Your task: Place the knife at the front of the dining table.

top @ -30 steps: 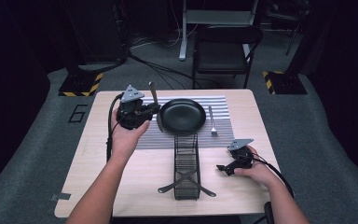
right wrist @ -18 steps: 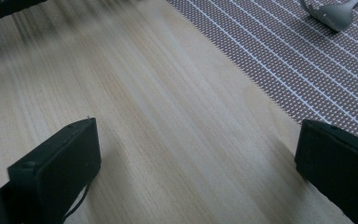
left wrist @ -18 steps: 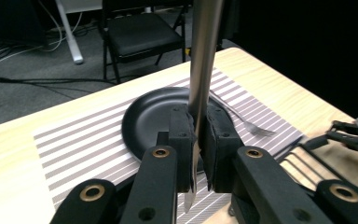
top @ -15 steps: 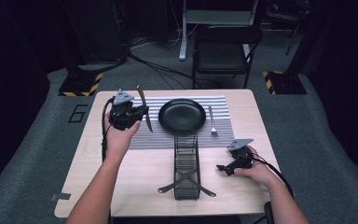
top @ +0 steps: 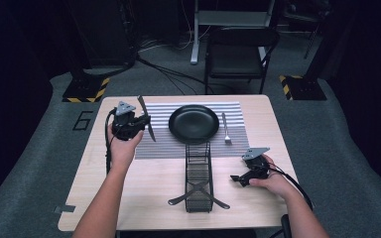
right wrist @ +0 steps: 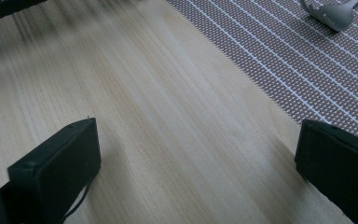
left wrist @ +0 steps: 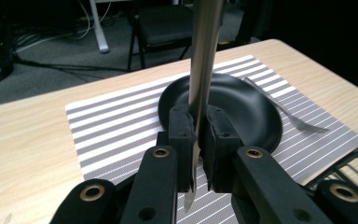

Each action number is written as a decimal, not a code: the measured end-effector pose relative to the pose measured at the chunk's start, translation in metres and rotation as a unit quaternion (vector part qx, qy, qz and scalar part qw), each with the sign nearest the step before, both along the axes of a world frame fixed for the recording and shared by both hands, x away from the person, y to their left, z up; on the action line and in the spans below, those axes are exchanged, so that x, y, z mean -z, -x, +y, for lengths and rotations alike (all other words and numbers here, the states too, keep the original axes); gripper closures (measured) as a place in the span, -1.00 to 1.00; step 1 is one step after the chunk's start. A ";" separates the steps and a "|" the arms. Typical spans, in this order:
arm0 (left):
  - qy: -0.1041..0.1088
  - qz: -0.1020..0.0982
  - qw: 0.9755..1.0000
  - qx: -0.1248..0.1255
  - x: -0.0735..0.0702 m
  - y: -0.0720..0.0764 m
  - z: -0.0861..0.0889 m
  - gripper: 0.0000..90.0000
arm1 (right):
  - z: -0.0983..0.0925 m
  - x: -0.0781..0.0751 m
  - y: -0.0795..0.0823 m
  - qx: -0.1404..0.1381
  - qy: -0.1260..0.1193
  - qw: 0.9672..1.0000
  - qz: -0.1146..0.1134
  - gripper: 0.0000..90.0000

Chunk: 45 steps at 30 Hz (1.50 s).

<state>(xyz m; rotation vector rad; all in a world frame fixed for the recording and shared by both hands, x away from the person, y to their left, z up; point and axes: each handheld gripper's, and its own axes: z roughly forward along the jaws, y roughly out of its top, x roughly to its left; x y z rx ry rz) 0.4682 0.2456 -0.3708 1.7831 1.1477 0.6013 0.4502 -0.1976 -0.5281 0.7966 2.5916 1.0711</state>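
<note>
The table (top: 144, 198) is pale wood, with a striped mat (top: 163, 144) across its far half. On the mat sits a black plate (top: 194, 123), and a fork (top: 225, 130) lies just right of it, tines toward the person. A black wire rack (top: 198, 178) stands on the bare wood in front of the plate, its far end at the mat's near edge.

The left gripper (top: 136, 121) is held above the mat's left edge, beside the plate. Its jaws are clamped tight on a knife (left wrist: 204, 60) — in the left gripper view the pads pinch the metal low down, the long part rising between them and a short tip poking out below.

The right gripper (top: 239, 178) rests near the table's right edge, right of the rack, jaws spread wide over bare wood — nothing between them.
</note>
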 end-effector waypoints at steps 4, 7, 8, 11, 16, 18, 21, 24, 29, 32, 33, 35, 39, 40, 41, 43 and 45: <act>-0.006 0.011 1.000 -0.008 0.010 -0.004 0.003 0.84 | 0.000 0.000 0.000 0.000 0.000 1.000 0.000 -1.00; -0.005 0.013 1.000 -0.013 0.017 -0.007 0.004 0.84 | 0.000 0.000 0.000 0.000 0.000 1.000 0.000 -1.00; -0.005 0.016 1.000 -0.013 0.019 -0.008 0.005 0.84 | 0.000 0.000 0.000 0.000 0.000 1.000 0.000 -1.00; -0.009 0.024 1.000 -0.015 0.025 -0.011 0.005 0.84 | 0.000 0.000 0.000 0.000 0.000 1.000 0.000 -1.00; -0.015 0.034 0.999 -0.015 0.032 -0.013 0.004 0.84 | 0.000 0.000 0.000 -0.001 0.000 1.000 0.000 -1.00; -0.013 0.037 0.999 -0.015 0.035 -0.014 0.004 0.84 | 0.000 0.000 0.000 0.000 0.000 1.000 0.000 -1.00; -0.013 0.045 0.999 -0.016 0.038 -0.015 0.003 0.84 | 0.000 0.000 0.000 0.000 0.000 1.000 0.000 -1.00; -0.017 0.055 0.998 -0.010 0.041 -0.016 0.002 0.84 | 0.000 0.000 0.000 -0.001 0.000 1.000 0.000 -1.00; -0.016 0.058 0.998 -0.012 0.043 -0.020 0.000 0.84 | 0.000 0.000 0.000 0.000 0.000 1.000 0.000 -1.00; -0.015 0.059 0.998 -0.013 0.043 -0.025 -0.001 0.84 | 0.000 0.000 0.000 0.000 0.000 1.000 0.000 -1.00; -0.013 0.058 0.998 -0.014 0.044 -0.026 -0.001 0.84 | 0.000 0.000 0.000 0.000 0.000 1.000 0.000 -1.00; -0.009 0.060 0.998 -0.016 0.045 -0.030 -0.001 0.84 | 0.000 0.000 0.000 0.000 0.000 1.000 0.000 -1.00; 0.004 0.062 0.998 -0.022 0.048 -0.037 -0.001 0.84 | 0.000 0.000 0.000 0.000 0.000 1.000 0.000 -1.00; 0.008 0.063 0.998 -0.024 0.048 -0.038 0.000 0.84 | 0.000 0.000 0.000 0.000 0.000 1.000 0.000 -1.00; 0.011 0.062 0.998 -0.027 0.049 -0.040 0.000 0.84 | 0.000 0.000 0.000 0.000 0.000 1.000 0.000 -1.00; 0.019 0.063 0.997 -0.031 0.051 -0.042 0.001 0.84 | 0.000 0.000 0.000 0.000 0.000 1.000 0.000 -1.00; 0.025 0.064 0.997 -0.032 0.053 -0.044 0.003 0.84 | 0.000 0.000 0.000 0.000 0.000 1.000 0.000 -1.00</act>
